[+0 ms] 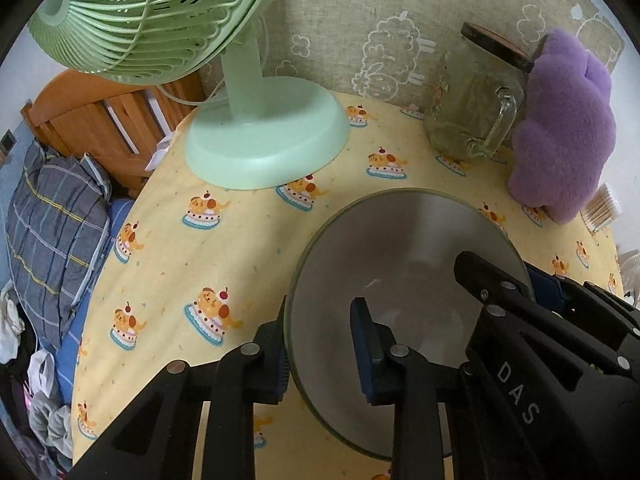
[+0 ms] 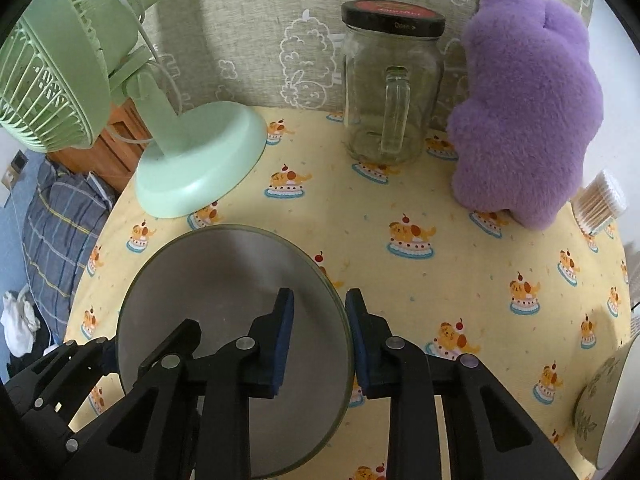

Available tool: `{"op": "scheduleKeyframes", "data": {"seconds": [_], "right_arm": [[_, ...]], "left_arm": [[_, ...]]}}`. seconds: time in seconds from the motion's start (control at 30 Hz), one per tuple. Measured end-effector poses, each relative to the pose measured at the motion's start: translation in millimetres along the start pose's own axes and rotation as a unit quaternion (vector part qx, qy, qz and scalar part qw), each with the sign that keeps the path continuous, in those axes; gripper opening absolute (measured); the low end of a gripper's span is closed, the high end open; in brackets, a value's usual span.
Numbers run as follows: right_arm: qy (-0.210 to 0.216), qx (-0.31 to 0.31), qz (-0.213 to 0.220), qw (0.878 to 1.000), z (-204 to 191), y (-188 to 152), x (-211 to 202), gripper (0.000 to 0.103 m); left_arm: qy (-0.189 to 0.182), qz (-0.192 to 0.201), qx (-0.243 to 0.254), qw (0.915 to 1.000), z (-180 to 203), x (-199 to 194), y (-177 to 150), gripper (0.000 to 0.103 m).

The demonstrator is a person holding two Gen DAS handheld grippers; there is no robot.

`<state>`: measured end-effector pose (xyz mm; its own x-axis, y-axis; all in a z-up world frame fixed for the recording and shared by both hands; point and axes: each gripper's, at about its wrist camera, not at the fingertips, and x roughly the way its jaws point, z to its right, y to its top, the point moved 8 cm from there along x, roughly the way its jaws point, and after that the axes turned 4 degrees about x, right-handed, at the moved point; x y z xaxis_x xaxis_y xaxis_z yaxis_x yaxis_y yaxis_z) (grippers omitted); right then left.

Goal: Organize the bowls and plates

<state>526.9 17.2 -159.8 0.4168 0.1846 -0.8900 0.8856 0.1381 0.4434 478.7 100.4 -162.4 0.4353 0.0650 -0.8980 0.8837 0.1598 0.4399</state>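
A smoky glass bowl (image 1: 404, 248) sits on the yellow cake-print tablecloth (image 1: 168, 248). My left gripper (image 1: 320, 344) straddles the bowl's left rim, one finger outside and one inside, jaws apart. In the right wrist view the same bowl (image 2: 224, 276) shows at lower left, and my right gripper (image 2: 318, 340) straddles its right rim the same way, jaws apart. Each gripper appears at the edge of the other's view. A white bowl with a green leaf pattern (image 2: 600, 404) stands at the right edge.
A green desk fan (image 1: 260, 136) stands at the back left. A lidded glass jar mug (image 2: 390, 92) and a purple plush (image 2: 524, 112) stand at the back against the wall. A cotton swab container (image 2: 600, 200) sits far right. The table edge drops to a bed on the left.
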Motion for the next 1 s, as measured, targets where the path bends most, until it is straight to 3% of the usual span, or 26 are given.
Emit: {"op": "scheduleKeyframes", "data": {"seconds": [0.43,1.0], "right_arm": [[-0.005,0.004,-0.008,1.000,3.5,-18.1,-31.6,0.030],[-0.027,0.020,0.029,0.999,12.4,-60.6,-135.3,0.030]], "left_arm": [[-0.001,-0.003,0.025,0.9997,11.8,-30.9,-15.1,0.026],[-0.026,0.022,0.066,0.9972,32.3,-116.2,-51.3,0.025]]}}
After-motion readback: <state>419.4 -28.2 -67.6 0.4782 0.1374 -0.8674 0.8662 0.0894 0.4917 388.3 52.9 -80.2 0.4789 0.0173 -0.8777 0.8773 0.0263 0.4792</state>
